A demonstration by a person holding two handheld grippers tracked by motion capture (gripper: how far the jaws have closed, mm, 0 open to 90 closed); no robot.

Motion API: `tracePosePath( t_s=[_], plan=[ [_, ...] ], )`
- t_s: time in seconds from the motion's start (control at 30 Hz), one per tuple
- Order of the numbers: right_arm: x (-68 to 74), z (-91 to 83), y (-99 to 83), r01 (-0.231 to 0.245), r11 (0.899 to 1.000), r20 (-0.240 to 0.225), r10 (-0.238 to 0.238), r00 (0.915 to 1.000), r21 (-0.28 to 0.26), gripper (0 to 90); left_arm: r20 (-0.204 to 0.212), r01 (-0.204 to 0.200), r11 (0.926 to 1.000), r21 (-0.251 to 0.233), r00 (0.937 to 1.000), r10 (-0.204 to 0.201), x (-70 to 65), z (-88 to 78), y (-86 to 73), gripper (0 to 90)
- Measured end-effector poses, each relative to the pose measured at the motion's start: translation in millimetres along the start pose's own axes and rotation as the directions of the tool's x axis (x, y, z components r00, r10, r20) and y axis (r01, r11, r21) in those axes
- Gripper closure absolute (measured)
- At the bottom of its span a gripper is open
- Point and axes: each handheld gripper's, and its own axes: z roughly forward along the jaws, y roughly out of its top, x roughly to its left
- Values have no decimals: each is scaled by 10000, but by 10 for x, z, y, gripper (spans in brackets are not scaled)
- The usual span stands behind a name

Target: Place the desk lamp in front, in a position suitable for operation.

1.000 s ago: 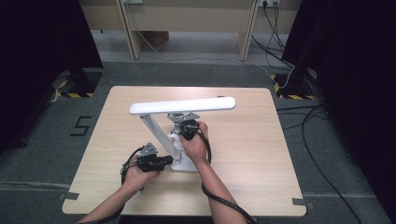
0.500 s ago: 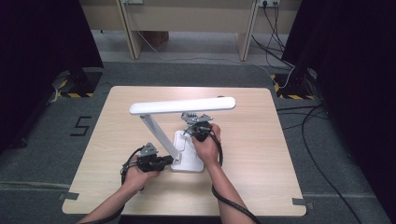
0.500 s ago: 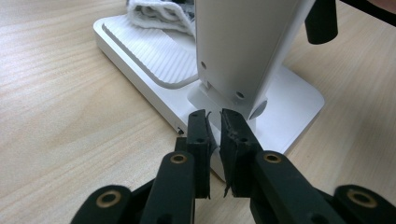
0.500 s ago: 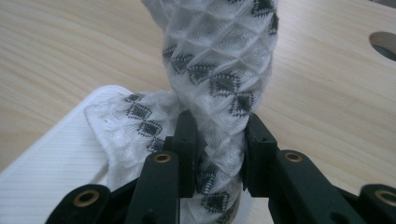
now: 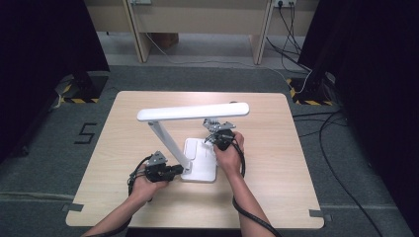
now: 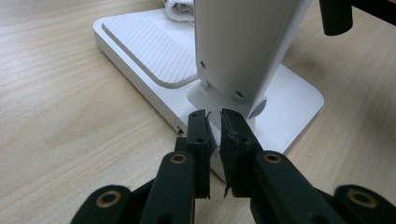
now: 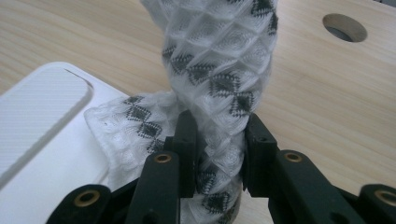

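Observation:
A white desk lamp stands mid-table, with a long head [image 5: 192, 112], a slanted arm [image 5: 168, 140] and a flat base [image 5: 200, 165]. My left gripper [image 5: 179, 171] lies low at the base's left edge. Up close, the left gripper [image 6: 214, 119] is shut, its tips against the rim of the base [image 6: 140, 42] below the arm's hinge [image 6: 243, 42]. My right gripper [image 5: 215, 140] hovers over the base's far right corner. The right gripper [image 7: 219, 126] is shut on a bunched white cloth [image 7: 219, 56] with black diamonds, which drapes onto the base [image 7: 46, 121].
The wooden table [image 5: 276, 197] has bare room at the right and front. A round cable hole [image 7: 344, 26] lies in the tabletop beyond the cloth. Cables trail from both grippers toward the person. Grey carpet surrounds the table, and another desk stands at the back.
My right hand has slid to the right with the cloth, from beside the lamp's arm to the base's right side. The left hand has stayed put.

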Motion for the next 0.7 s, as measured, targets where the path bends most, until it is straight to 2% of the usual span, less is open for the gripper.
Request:
tracePosePath(
  t_s=[0.33,0.53,0.7],
  plan=[
    [-162,-96,-65,-285,9996,395,284,9988,33,718,-20,36,10000,16,10000,-36,4,-5,0,800],
    [-190,-243,-86,-341,9992,147,345,9993,-221,717,-128,112,9999,58,9999,-111,8,-45,-13,767],
    [-168,-374,-165,-428,9988,-241,423,9988,-222,714,-275,326,9995,-44,9991,-327,-1,-133,-48,643]
  ],
)
